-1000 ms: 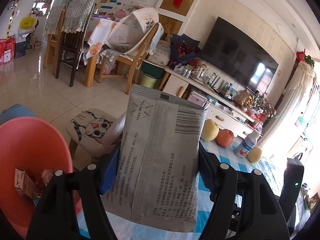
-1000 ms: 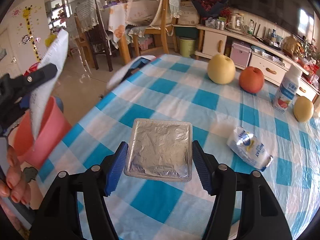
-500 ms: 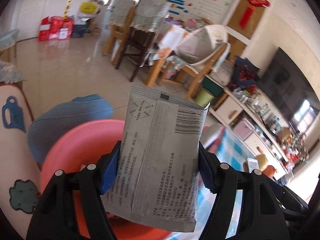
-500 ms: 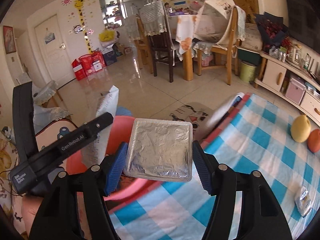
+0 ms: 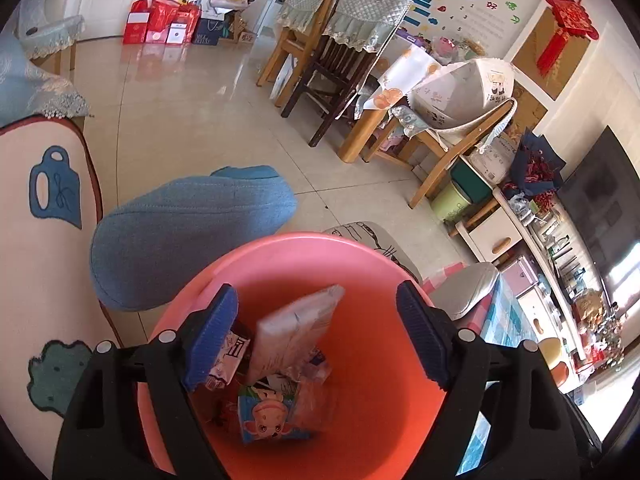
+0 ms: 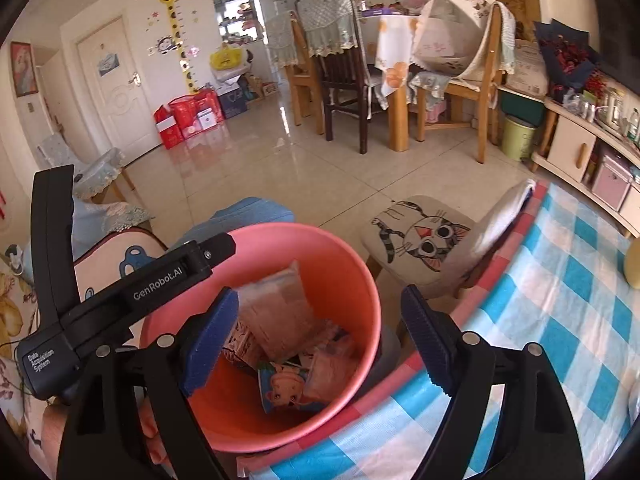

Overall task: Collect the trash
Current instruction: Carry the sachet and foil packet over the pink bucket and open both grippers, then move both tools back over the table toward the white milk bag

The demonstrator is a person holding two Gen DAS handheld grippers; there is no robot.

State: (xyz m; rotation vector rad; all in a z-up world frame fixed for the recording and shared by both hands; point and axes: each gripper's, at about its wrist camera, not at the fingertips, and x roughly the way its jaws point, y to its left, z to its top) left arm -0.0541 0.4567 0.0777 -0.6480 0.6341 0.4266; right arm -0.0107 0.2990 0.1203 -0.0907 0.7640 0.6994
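While both grippers hang over the pink bin [image 5: 372, 264], the room spreads out behind them: a glossy beige tiled floor [image 6: 304, 168], wooden dining chairs [image 6: 340, 76] with lace covers pushed up to a draped table, red gift bags [image 6: 188, 120] stacked near a white door [image 6: 116, 88], and a giraffe height chart [image 6: 176, 28] on the wall. A table with a blue-and-white checked cloth [image 6: 560, 300], edged in red, sits at the right, and a stool with a cartoon cat cushion [image 6: 424, 240] stands just beside the bin. A blue cushion [image 5: 188, 236] lies behind the bin.

The left gripper [image 5: 320, 336] is spread wide and empty; the grey printed packet [image 5: 296, 328], blurred, sits inside the bin among other wrappers, including one with a cartoon face [image 5: 268, 412]. The right gripper [image 6: 320, 340] is likewise released, holding nothing.

Seen from the right wrist camera, the left gripper's black body [image 6: 132, 304] reads "GenRobot.AI" and "Data Acquisition System". Print on the wrappers is too small to read.
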